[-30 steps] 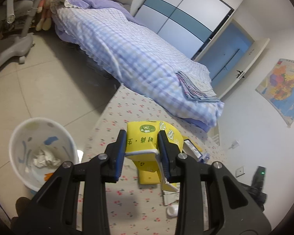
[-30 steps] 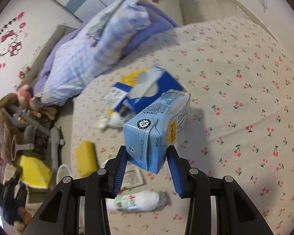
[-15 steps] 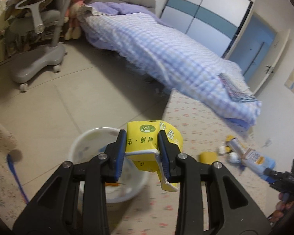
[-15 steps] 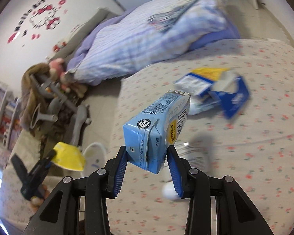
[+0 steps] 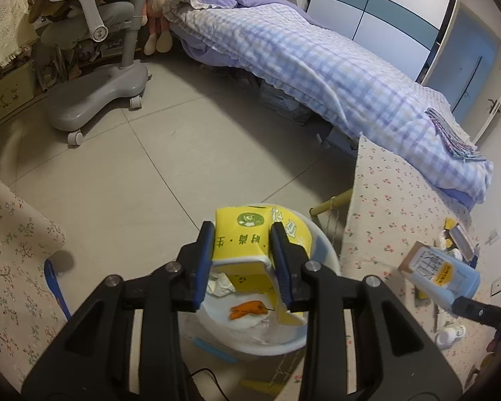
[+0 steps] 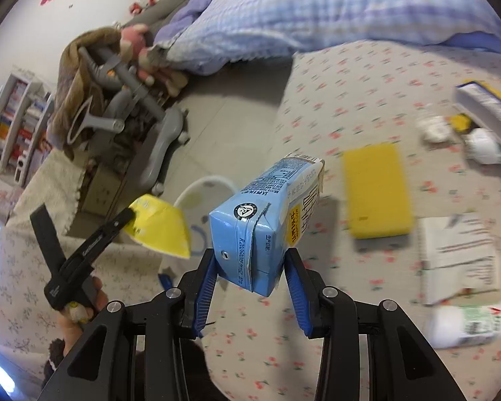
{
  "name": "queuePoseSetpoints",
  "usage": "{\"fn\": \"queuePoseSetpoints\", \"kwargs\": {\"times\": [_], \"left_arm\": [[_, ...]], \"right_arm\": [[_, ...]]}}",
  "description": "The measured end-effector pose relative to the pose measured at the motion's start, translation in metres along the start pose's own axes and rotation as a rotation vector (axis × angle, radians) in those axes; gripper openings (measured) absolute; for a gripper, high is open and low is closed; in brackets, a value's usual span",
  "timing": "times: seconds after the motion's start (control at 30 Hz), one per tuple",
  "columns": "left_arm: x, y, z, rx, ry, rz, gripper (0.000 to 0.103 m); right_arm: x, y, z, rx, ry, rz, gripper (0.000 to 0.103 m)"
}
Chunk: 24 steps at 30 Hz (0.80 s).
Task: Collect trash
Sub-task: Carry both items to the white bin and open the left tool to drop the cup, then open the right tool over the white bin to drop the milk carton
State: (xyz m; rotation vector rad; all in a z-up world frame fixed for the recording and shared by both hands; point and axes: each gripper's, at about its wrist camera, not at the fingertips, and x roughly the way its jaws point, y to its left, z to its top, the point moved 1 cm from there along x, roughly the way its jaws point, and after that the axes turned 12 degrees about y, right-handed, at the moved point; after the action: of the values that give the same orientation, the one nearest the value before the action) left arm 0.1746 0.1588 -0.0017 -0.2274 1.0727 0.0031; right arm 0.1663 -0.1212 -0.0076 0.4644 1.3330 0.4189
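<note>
two cartons are in hand, one per gripper. the left gripper (image 5: 243, 254) is clamped on a yellow carton (image 5: 250, 240), its blue pads pressing both side faces; the carton is crumpled and torn open, with a green round logo and dark printed characters on the front, a white inner rim showing at the torn edge and a loose yellow flap hanging below the right pad. it hangs directly over the mouth of a white bin (image 5: 320, 250) on the tiled floor (image 5: 123, 173); inside the bin lie crumpled white paper and an orange scrap. in the right wrist view the same carton shows as a yellow wedge at the tip of the left gripper, above the bin's rim, with a hand (image 6: 83, 304) on the gripper's handle.

the right gripper (image 6: 252, 267) holds a light blue carton (image 6: 270, 220) by its base end, pads against both sides; the carton is intact and box-shaped, tilted away, with a round black-and-white mark, a printed date line down the seam and a yellow label on the side. it is held over the edge of the cherry-print desk (image 6: 350, 100), near the bin. on the desk beyond lie a yellow sponge (image 6: 377, 190), a printed paper sheet (image 6: 461, 260), a white bottle (image 6: 471, 324) on its side, and a blurred blue-and-yellow box (image 6: 484, 107) farther off. a checked blue bed (image 5: 317, 67) and a grey chair (image 5: 100, 67) stand behind.
</note>
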Motion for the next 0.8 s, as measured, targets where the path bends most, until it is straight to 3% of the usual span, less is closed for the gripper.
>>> {"fn": "queuePoseSetpoints", "kwargs": {"times": [0.03, 0.1, 0.17, 0.2, 0.37, 0.5, 0.8], "left_arm": [[0.001, 0.002, 0.0, 0.003, 0.002, 0.008, 0.038], [0.003, 0.006, 0.001, 0.0, 0.038, 0.018, 0.059], [-0.001, 0.013, 0.0, -0.022, 0.041, 0.042, 0.088], [-0.003, 0.017, -0.001, -0.028, 0.05, 0.061, 0.09], [-0.002, 0.041, -0.011, -0.076, 0.135, 0.141, 0.096], [-0.001, 0.064, -0.02, -0.121, 0.201, 0.152, 0.096], [-0.006, 0.083, -0.024, -0.154, 0.212, 0.149, 0.096]], "right_arm": [[0.007, 0.004, 0.002, -0.008, 0.012, 0.008, 0.042], [0.018, 0.01, 0.004, -0.015, 0.026, 0.015, 0.042], [0.026, 0.013, 0.007, -0.02, 0.037, 0.02, 0.042], [0.031, 0.016, 0.008, -0.022, 0.041, 0.024, 0.042], [0.051, 0.03, 0.017, -0.049, 0.059, 0.049, 0.042], [0.066, 0.045, 0.02, -0.078, 0.079, 0.076, 0.042], [0.101, 0.064, 0.024, -0.109, 0.153, 0.155, 0.043]]}}
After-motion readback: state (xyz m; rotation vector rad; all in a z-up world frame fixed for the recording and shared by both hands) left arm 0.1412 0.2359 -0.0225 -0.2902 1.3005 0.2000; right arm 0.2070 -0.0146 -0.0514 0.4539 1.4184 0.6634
